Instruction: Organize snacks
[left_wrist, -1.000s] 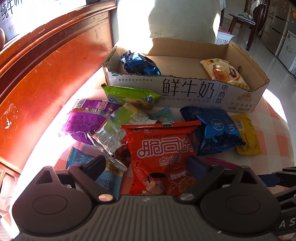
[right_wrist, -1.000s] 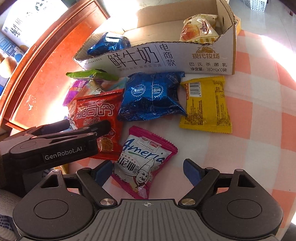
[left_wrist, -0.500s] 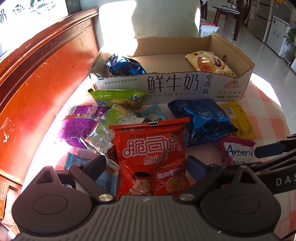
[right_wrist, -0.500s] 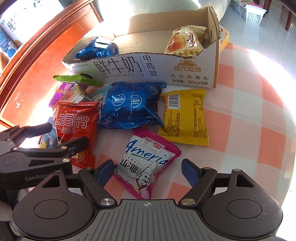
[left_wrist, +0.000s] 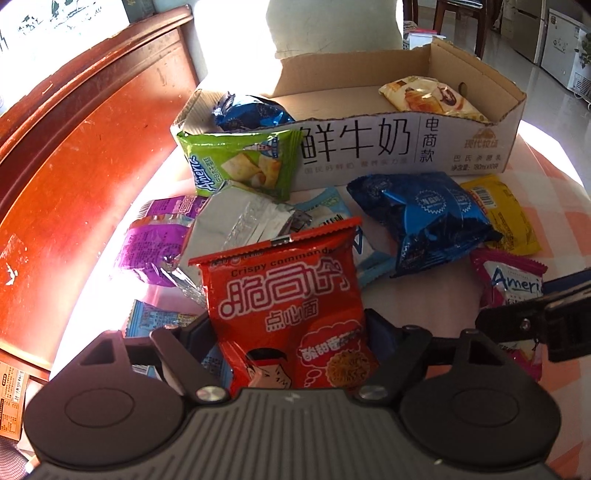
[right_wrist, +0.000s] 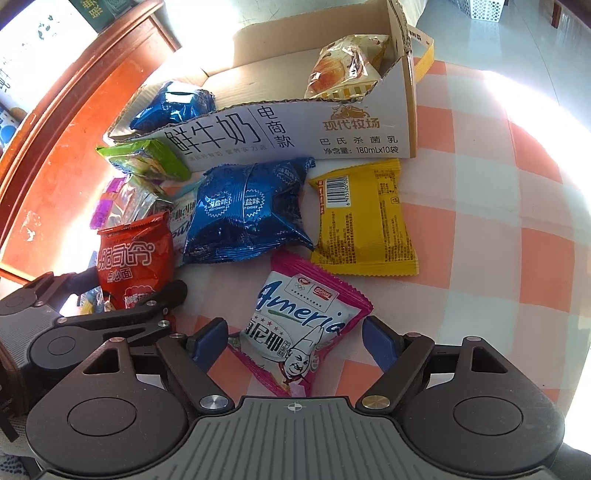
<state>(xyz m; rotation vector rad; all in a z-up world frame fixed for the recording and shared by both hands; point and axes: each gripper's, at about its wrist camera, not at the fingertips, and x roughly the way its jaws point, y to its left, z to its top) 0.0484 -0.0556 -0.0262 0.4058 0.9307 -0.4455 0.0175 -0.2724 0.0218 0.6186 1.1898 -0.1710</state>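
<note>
Left gripper (left_wrist: 291, 343) has just closed its fingers on the red packet (left_wrist: 288, 295) to box it; right gripper (right_wrist: 295, 343) gapes around the pink packet (right_wrist: 299, 328).

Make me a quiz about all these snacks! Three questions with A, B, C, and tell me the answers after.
1. Where is the yellow packet compared with the cardboard box?
A. inside it
B. in front of it, on the checked cloth
C. on top of its wall

2. How many packets are in the box?
A. one
B. four
C. two

3. The right gripper is:
A. open, with the pink packet between its fingers
B. shut on nothing
C. lifting the yellow packet

Answers: B, it lies flat on the cloth before the box's printed wall. C, only a blue packet and a bread packet lie inside. A, the pads stand wide apart on either side of the packet.
</note>
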